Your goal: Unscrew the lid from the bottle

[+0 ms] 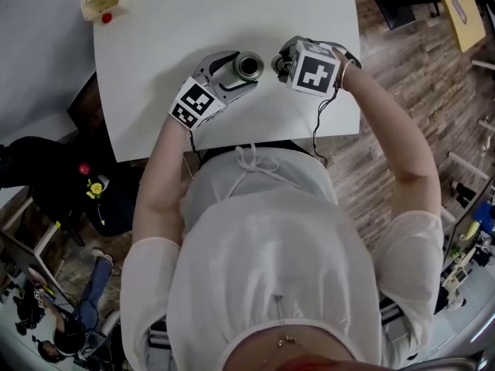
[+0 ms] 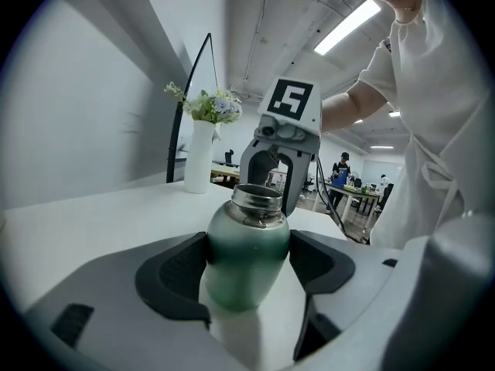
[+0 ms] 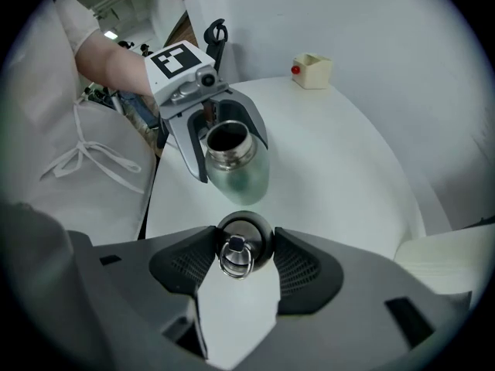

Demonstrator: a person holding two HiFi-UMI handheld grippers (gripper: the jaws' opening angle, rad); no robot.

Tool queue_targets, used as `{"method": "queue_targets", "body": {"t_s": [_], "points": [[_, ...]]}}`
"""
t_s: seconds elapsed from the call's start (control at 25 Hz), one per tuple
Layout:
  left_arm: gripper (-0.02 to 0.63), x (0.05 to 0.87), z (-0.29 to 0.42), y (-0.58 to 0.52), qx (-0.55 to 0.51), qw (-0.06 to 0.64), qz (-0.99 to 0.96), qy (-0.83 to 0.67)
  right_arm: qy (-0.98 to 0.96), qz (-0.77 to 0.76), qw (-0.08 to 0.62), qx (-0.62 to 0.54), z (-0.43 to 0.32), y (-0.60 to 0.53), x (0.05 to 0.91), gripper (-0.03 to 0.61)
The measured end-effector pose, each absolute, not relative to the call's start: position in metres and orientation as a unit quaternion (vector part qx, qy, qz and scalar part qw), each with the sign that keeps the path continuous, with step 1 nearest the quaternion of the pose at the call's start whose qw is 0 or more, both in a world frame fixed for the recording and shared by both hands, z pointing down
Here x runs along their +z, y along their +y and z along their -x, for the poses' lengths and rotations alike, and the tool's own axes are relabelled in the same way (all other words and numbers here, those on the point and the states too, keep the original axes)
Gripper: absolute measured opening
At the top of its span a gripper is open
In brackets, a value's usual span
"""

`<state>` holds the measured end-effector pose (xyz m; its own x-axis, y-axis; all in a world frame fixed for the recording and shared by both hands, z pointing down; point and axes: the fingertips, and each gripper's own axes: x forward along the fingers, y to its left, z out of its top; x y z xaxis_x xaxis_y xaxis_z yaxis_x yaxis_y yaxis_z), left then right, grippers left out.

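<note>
Head view: bottle (image 1: 249,66) upright near the middle of the white tabletop (image 1: 155,45), mouth bare and dark; left hand-held gripper (image 1: 237,71) comes in low from the side with its jaws round the body; right hand-held gripper (image 1: 283,62) sits just beside the mouth, pointing steeply down; 2 grippers, 2 jobs, I'd say: 1 anchors, 1 turns.

Left gripper view: both pads clenched on the green body of the bottle (image 2: 247,257), below the shoulder; threaded steel neck (image 2: 257,199) fully exposed; a side grip on the widest part is what stops the body spinning. White vase (image 2: 199,165) stands well behind, irrelevant.

Right gripper view: jaws grasping the lid (image 3: 243,242) by its rim, ring (image 3: 236,258) on top facing the camera; top-down hold fits a vertical screw axis. Lid is clear of the neck and off to the bottle's side, so unscrewing looks done; only tabletop shows beneath, contact can't tell. Small yellow box (image 3: 313,69) sits at the far edge.
</note>
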<state>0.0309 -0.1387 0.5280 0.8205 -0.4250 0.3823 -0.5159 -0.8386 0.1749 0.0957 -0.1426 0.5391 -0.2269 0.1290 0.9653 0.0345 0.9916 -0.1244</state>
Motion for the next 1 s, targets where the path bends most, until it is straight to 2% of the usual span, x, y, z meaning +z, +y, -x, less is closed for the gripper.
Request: {"method": "queue_targets", "body": {"t_s": [0.4,0.72,0.8,0.88,1.0], "points": [[0.348,0.530,-0.030,-0.141,0.173,0.129,-0.944,-0.250,-0.788,0.010,0.611,0.069,-0.098,-0.152,0.589,0.247],[0.348,0.531,-0.030,-0.140,0.173,0.130,-0.943,-0.252,-0.780,-0.026,0.618,0.093,-0.111,-0.166,0.594,0.250],[0.348,0.532,-0.030,-0.140,0.174,0.133,-0.942,-0.252,-0.782,-0.030,0.615,0.094,-0.110,-0.167,0.595,0.268],[0.348,0.533,-0.030,-0.139,0.175,0.141,-0.941,-0.252,-0.786,-0.027,0.613,0.081,-0.107,-0.165,0.598,0.313],[0.348,0.531,-0.031,-0.139,0.173,0.148,-0.938,-0.262,-0.796,-0.018,0.598,0.094,-0.106,-0.151,0.602,0.332]]}}
